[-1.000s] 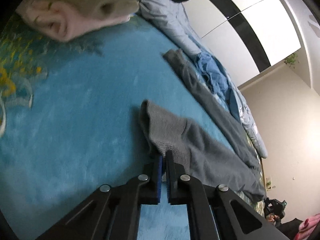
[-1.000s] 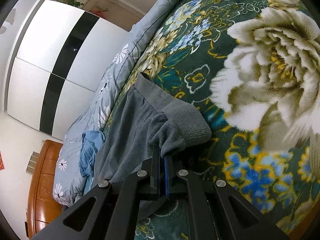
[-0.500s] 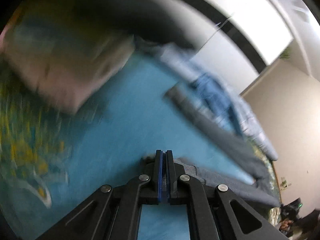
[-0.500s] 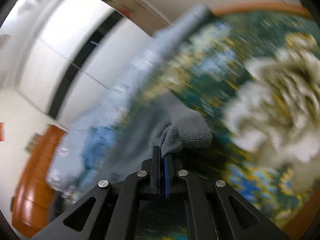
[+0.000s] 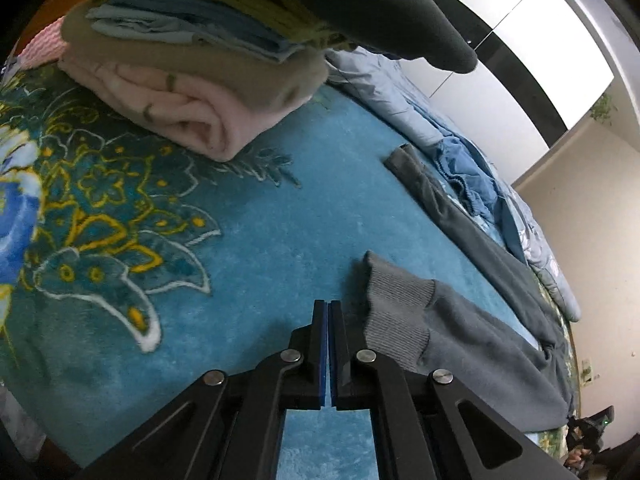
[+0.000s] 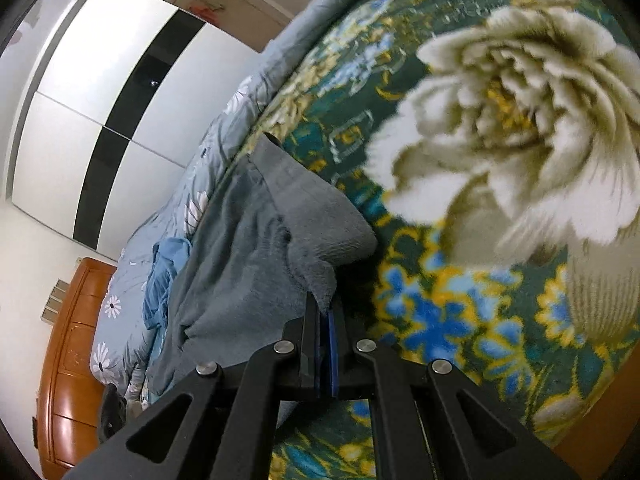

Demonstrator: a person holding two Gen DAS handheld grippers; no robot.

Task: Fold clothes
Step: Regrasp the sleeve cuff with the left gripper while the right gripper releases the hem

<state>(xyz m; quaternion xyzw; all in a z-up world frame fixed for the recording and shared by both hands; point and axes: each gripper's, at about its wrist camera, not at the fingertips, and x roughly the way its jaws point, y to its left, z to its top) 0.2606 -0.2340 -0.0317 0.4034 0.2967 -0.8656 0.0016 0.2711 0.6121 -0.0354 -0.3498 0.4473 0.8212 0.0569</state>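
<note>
Since a second ago my left gripper (image 5: 328, 308) has let go of the grey sweatpants (image 5: 472, 344): it was pinching the ribbed cuff (image 5: 400, 312) then, and now its fingers are pressed together on nothing, just left of that cuff, which lies flat on the blanket. My right gripper (image 6: 326, 312) has not changed its hold; it stays clamped on a tuft of the same garment's fabric near the other cuff (image 6: 328, 220).

Going from big to small: the floral plush blanket (image 5: 260, 264) covers the bed and is my work surface. At its far end sits a stack of folded clothes (image 5: 192, 60), pink and tan fleece at the bottom, blue pieces above, so I judge a good part of the pile is already done. Beside the blanket a pale blue quilt (image 5: 384, 88) runs along the bed, with a crumpled blue garment (image 5: 464, 168) on it that looks unfolded and waiting. The sweatpants lie stretched out lengthwise, both legs side by side on the blanket; I'd say they have been spread and are at most at the first fold, with the lengthwise and crosswise folds left.

I can read no brand, label or writing on any garment from either wrist view.
</note>
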